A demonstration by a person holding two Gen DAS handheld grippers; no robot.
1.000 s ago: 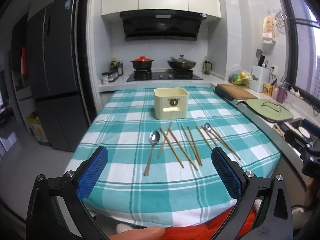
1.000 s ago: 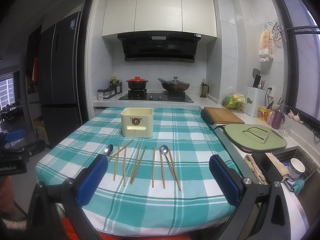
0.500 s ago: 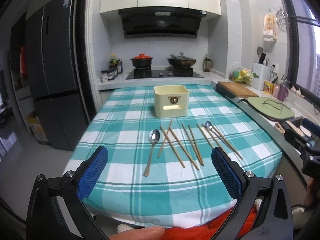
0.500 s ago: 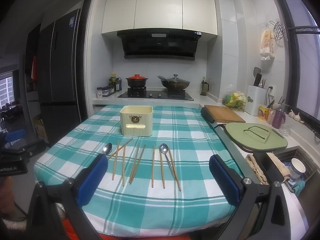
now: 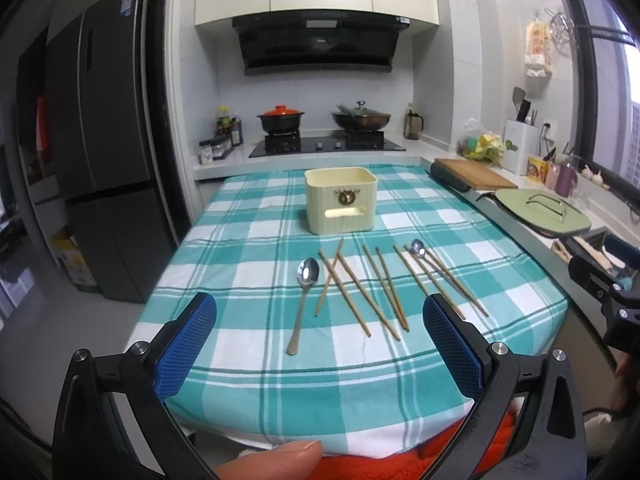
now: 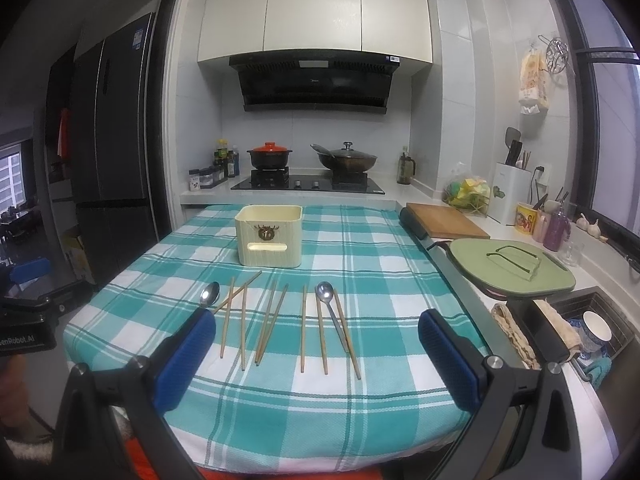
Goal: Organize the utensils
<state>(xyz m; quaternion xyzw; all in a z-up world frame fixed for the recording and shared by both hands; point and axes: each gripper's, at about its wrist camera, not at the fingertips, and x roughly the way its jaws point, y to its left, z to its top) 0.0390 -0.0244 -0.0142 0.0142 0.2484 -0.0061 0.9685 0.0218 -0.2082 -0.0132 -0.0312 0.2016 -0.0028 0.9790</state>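
Left claw: my left gripper (image 5: 319, 338) hangs over the near edge of the table, blue pads spread wide, nothing between them.
Right claw: my right gripper (image 6: 316, 354) is likewise parted and empty, above the near edge.
Thumb: a fingertip (image 5: 276, 460) shows at the bottom of the left view.
Cloth: a teal-and-white checked tablecloth (image 6: 380, 256) covers the table.
Left spoon: a spoon (image 5: 304, 300) lies at the left end of the row, bowl pointing far.
Chopsticks: wooden chopsticks (image 5: 384, 286) lie side by side across the middle; the leftmost two cross.
Right spoon: a second spoon (image 6: 330, 312) lies among the right-hand sticks.
Holder: a cream utensil box (image 6: 269, 236) stands upright beyond the row, apart from it.
Background: a stove with a red-lidded pot (image 6: 269, 156) sits far behind; a green lid (image 6: 512, 266) rests on the counter to the right.
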